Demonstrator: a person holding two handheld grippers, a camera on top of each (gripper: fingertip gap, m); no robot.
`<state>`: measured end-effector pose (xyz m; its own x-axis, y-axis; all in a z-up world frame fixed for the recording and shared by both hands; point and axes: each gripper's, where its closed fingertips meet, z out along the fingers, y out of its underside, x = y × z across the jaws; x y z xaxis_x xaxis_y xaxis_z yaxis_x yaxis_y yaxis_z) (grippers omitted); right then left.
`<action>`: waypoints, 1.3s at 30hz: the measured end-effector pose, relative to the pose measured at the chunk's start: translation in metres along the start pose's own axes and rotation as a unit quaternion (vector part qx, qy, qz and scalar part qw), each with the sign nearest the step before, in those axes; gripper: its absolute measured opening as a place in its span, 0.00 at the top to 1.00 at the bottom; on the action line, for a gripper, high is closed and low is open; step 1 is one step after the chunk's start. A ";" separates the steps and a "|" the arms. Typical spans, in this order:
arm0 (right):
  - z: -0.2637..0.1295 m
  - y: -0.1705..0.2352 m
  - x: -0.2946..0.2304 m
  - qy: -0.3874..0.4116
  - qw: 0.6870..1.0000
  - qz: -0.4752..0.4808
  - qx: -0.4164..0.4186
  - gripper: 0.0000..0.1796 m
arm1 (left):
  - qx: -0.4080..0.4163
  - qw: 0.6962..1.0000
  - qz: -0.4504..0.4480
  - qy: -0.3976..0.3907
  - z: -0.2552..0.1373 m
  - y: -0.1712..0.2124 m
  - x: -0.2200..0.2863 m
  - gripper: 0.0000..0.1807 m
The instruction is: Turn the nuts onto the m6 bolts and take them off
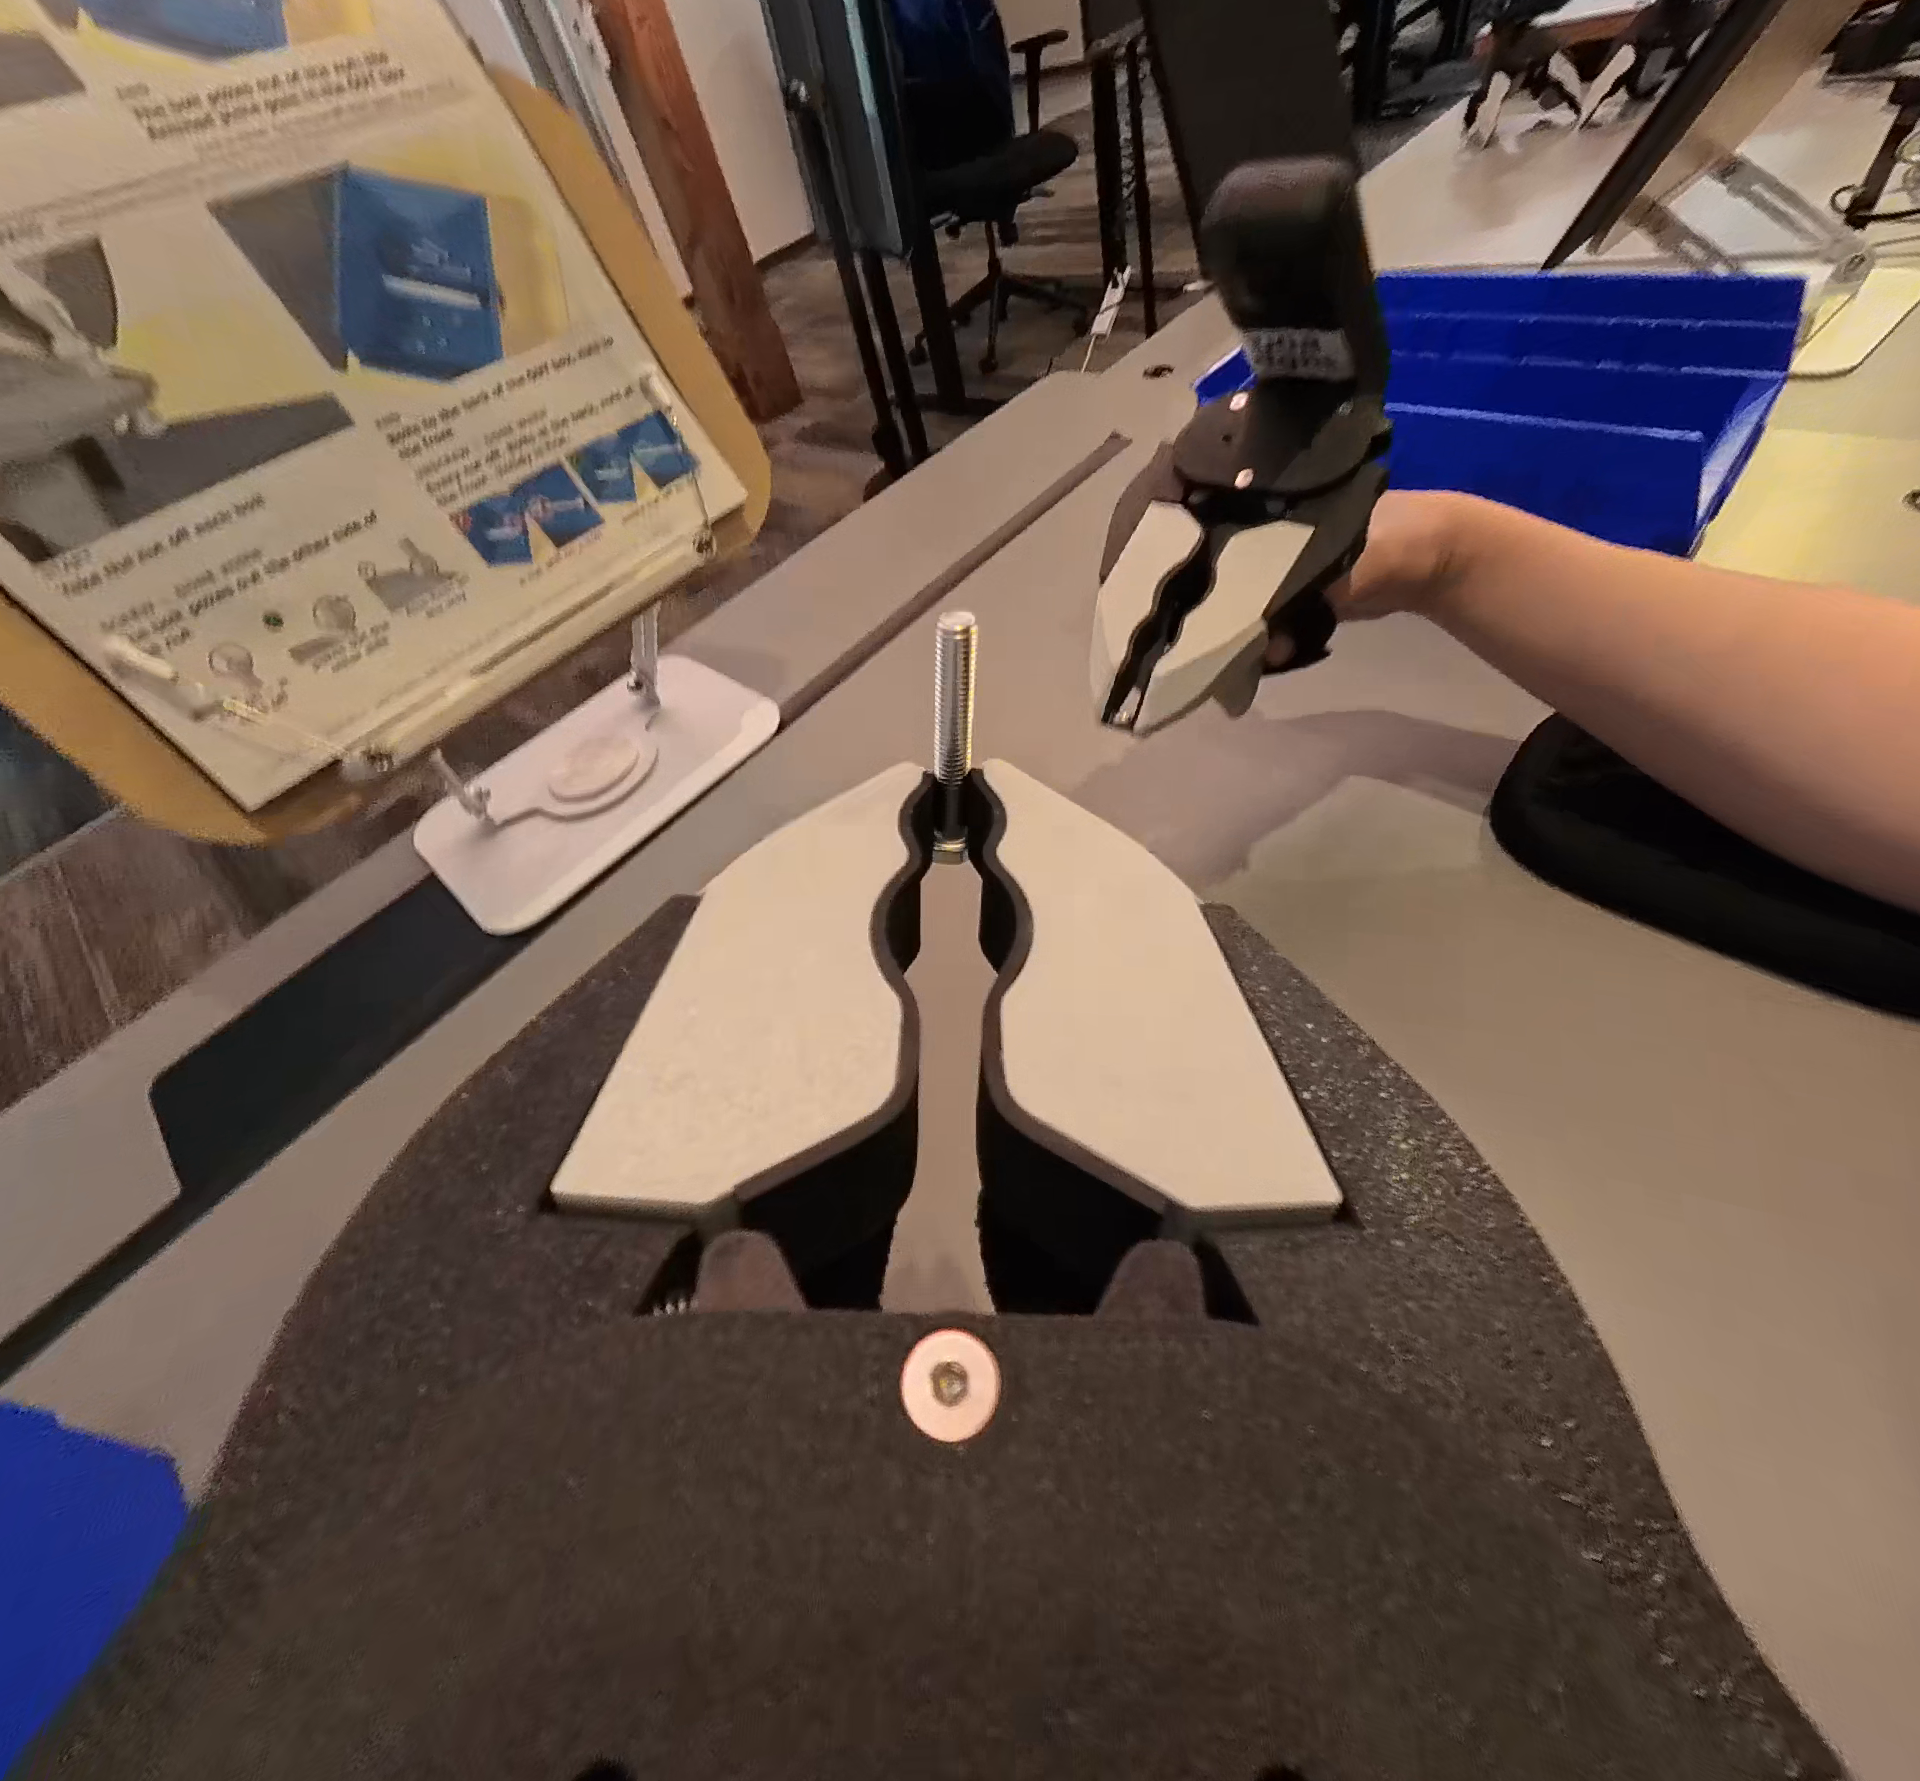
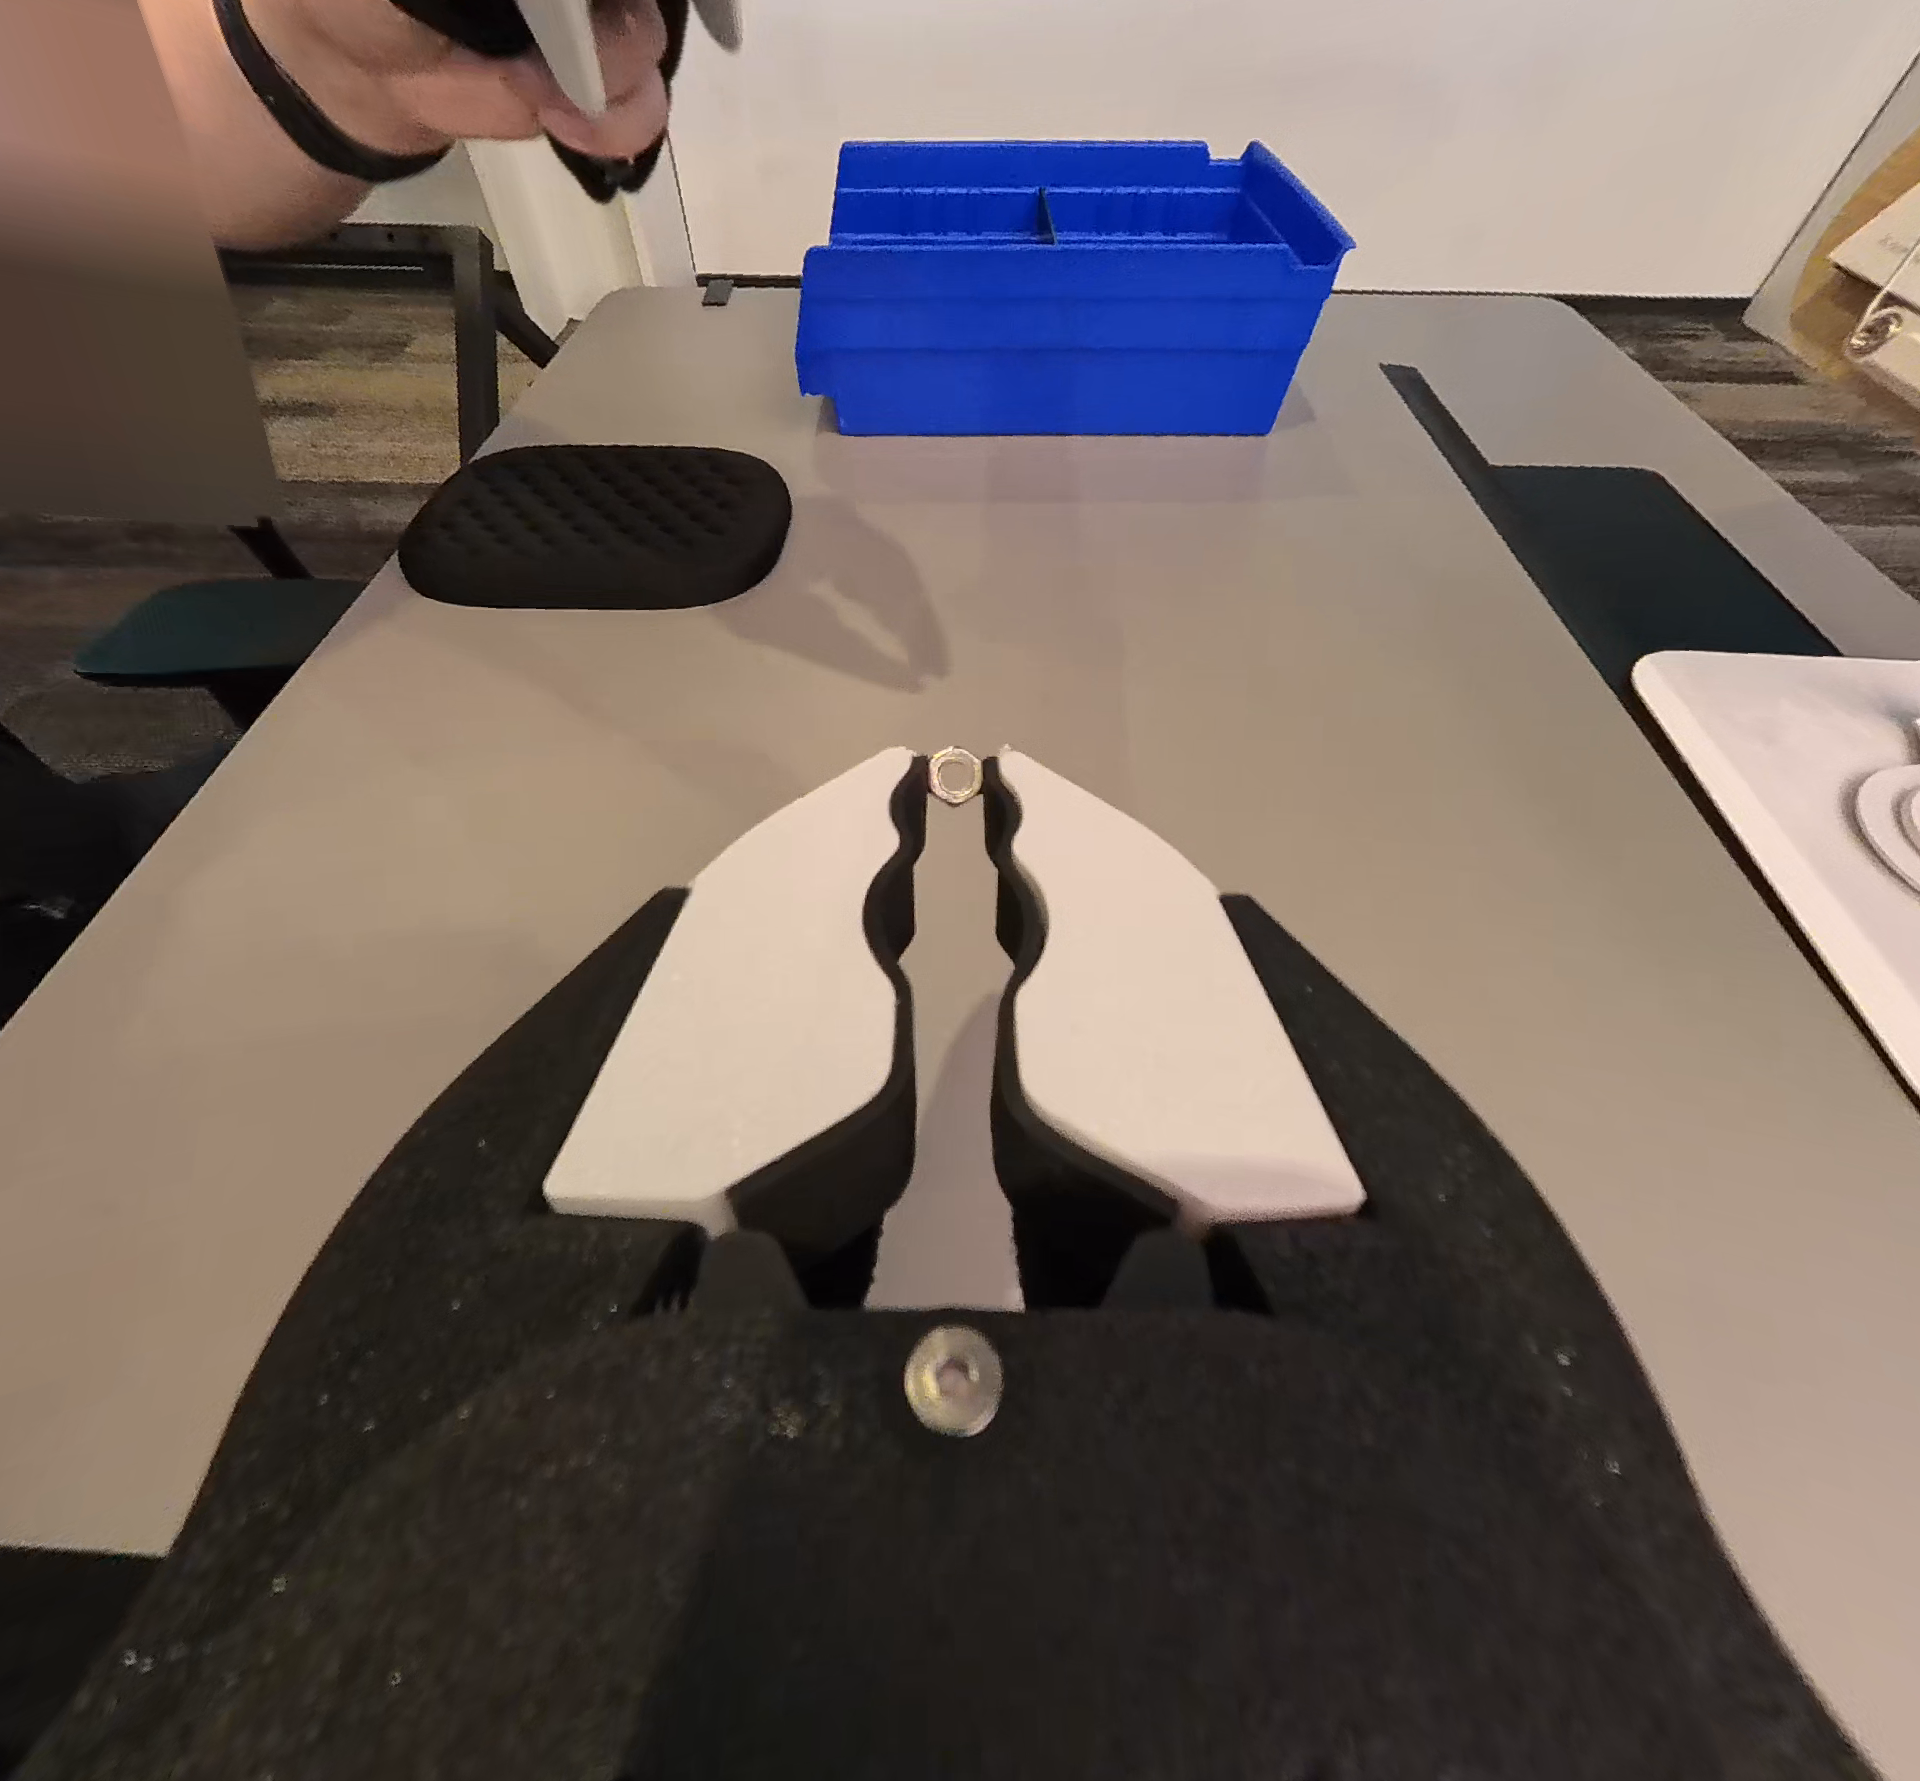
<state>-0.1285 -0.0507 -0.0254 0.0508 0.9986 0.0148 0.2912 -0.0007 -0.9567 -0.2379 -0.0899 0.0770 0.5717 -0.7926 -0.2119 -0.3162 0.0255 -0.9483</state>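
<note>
Blue ribbed plastic bin [image 2: 1060, 349] with dividers sits near the far edge of the grey table [image 2: 1247, 640]; contents not visible. Left gripper [image 1: 954, 775] pinches a threaded steel bolt [image 1: 954, 692], shank upright. Right gripper [image 2: 954, 763] pinches a hex nut [image 2: 954, 776] at its tips. Black dimpled pad [image 2: 592, 526] lies at the table's left edge.

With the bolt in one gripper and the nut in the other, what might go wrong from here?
1. The nut sits only at the very fingertips of the right gripper, so it may slip out on contact.
2. The left gripper holds the bolt low near its head; the long threaded end could tilt, risking cross-threading.
</note>
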 end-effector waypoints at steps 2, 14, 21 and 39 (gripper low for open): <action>-0.001 -0.003 -0.003 -0.001 1.000 -0.008 -0.005 0.95 | 0.020 1.000 0.005 0.012 0.005 -0.015 0.007 0.97; -0.033 -0.031 -0.010 0.022 0.999 -0.042 -0.004 0.95 | -0.004 0.991 -0.015 0.136 0.038 -0.002 0.039 0.97; -0.054 -0.053 -0.014 0.062 0.994 -0.078 -0.038 0.95 | -0.104 0.966 -0.017 0.237 0.078 0.035 0.025 0.97; -0.008 -0.050 -0.017 0.059 0.989 -0.082 -0.109 0.95 | -0.148 0.949 0.003 0.280 0.101 0.078 0.046 0.97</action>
<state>-0.1366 -0.0676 0.0240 0.0933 0.9732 0.2101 0.5031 0.1360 -0.8534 -0.1602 -0.0628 -0.0307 0.1041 -0.9944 0.0205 -0.5636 -0.0760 -0.8226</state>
